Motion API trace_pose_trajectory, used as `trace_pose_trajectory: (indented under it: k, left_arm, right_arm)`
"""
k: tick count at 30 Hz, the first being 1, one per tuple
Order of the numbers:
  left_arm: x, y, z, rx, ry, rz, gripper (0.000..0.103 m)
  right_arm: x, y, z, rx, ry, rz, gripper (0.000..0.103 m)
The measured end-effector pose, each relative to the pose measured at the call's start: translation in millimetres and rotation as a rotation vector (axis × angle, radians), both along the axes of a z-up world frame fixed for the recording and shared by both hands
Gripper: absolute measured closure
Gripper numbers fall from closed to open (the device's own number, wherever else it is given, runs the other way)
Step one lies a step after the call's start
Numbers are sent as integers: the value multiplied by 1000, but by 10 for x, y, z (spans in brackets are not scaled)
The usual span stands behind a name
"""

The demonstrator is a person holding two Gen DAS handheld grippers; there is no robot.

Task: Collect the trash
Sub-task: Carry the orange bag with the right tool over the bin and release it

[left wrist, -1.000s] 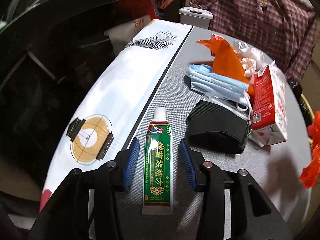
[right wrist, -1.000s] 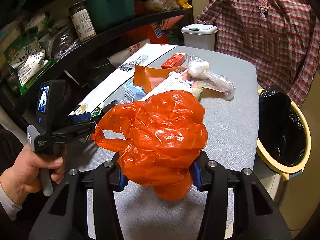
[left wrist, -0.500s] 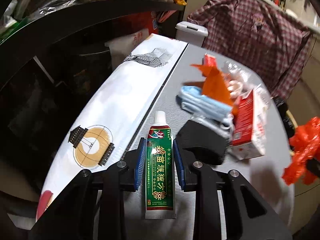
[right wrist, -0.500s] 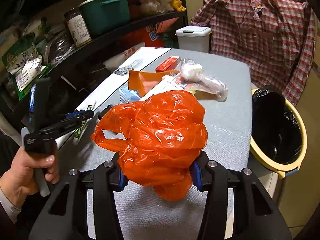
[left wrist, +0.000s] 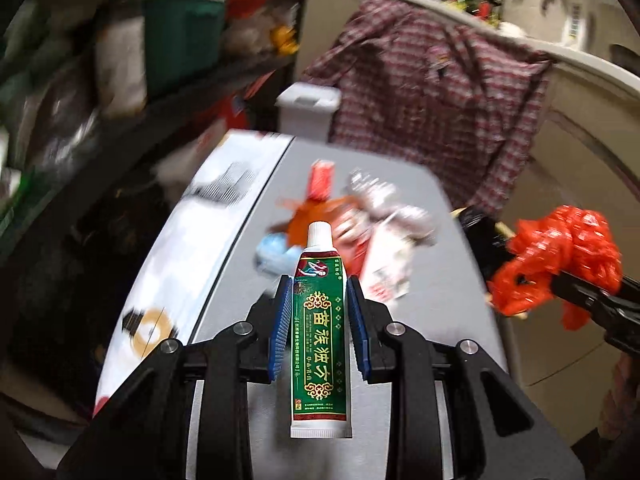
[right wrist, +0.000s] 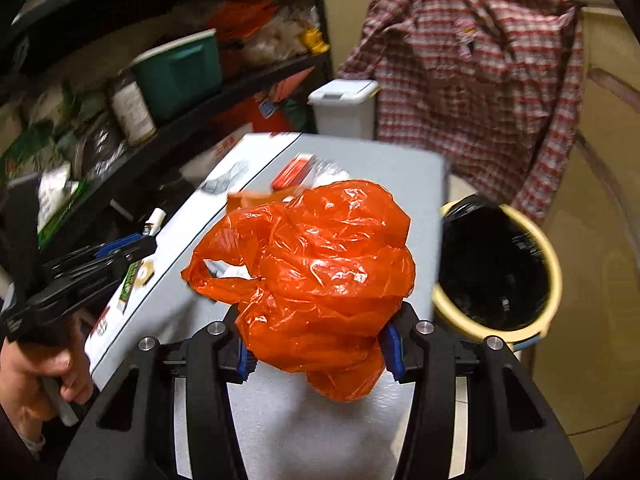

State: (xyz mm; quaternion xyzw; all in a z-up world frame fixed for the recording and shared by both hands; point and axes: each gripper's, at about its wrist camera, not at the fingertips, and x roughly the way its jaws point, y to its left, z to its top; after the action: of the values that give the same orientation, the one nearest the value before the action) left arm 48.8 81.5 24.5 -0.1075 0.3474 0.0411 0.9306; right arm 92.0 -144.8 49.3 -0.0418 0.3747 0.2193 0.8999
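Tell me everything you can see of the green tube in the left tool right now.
The green tube is a soft squeeze tube with a white screw cap, a dark green label with gold Chinese characters and ornaments, and a flat white crimped end. It lies along the left tool, cap pointing away from the camera, clamped at mid-body between the blue pads, lifted clear of the grey table. Nothing else touches it.

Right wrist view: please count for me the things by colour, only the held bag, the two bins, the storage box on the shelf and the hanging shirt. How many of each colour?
Orange: 1, plastic bag
Yellow: 1, trash bin with black liner
White: 1, lidded bin
Green: 1, storage box
Red plaid: 1, shirt
Total: 5
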Motion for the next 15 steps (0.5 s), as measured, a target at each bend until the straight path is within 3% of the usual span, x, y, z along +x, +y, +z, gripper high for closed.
trace_pose_trajectory:
  k: [7, 15]
  left_arm:
    - [128, -354, 509, 5, -91, -102, 76]
    - [394, -660, 664, 3, -110, -176, 76]
  right_arm:
    - [1, -268, 466, -12, -76, -99, 54]
    - [345, -840, 636, -47, -150, -239, 54]
